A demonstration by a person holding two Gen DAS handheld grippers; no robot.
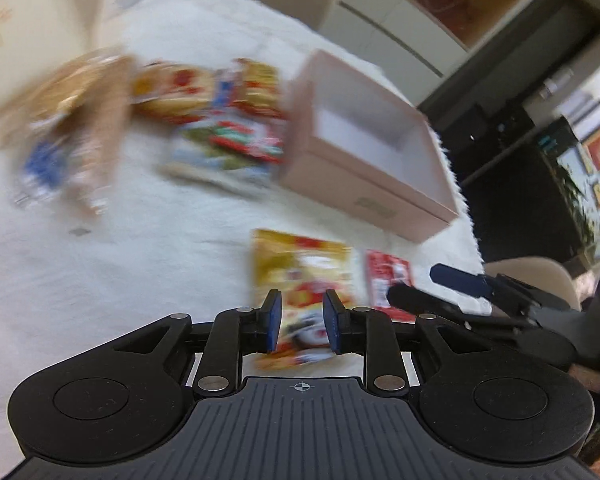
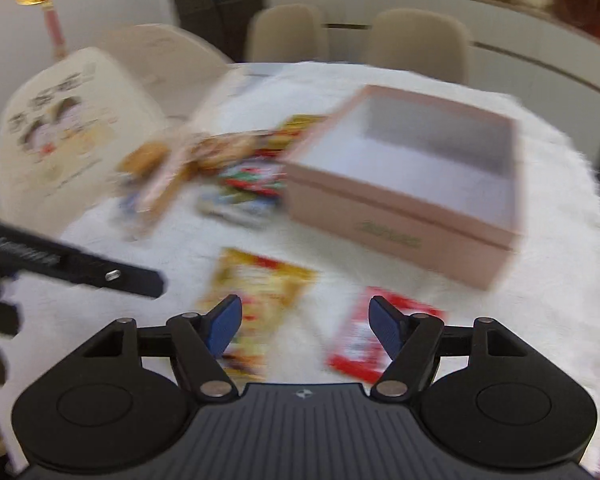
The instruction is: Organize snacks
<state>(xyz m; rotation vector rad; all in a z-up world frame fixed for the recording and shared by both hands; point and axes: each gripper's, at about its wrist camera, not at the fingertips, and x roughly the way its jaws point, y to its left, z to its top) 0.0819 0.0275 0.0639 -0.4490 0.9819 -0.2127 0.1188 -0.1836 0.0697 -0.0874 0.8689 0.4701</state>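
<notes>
The left gripper (image 1: 302,322) hovers with its fingers narrowed to a slim gap, nothing pinched; right beyond them lies the yellow snack packet (image 1: 300,276) on the fuzzy white counter (image 1: 120,264). The right gripper (image 2: 305,326) has its fingers well apart and empty, straddling bare cloth between that yellow packet and the red packet (image 2: 380,336). Both look like light, crinkly foil sachets, probably slippery, so a pinch at a sealed edge looks safest. Further out sits the pink box (image 2: 412,208), stiff card, open and empty, with a blurred pile of snacks (image 2: 244,176) just beside it.
</notes>
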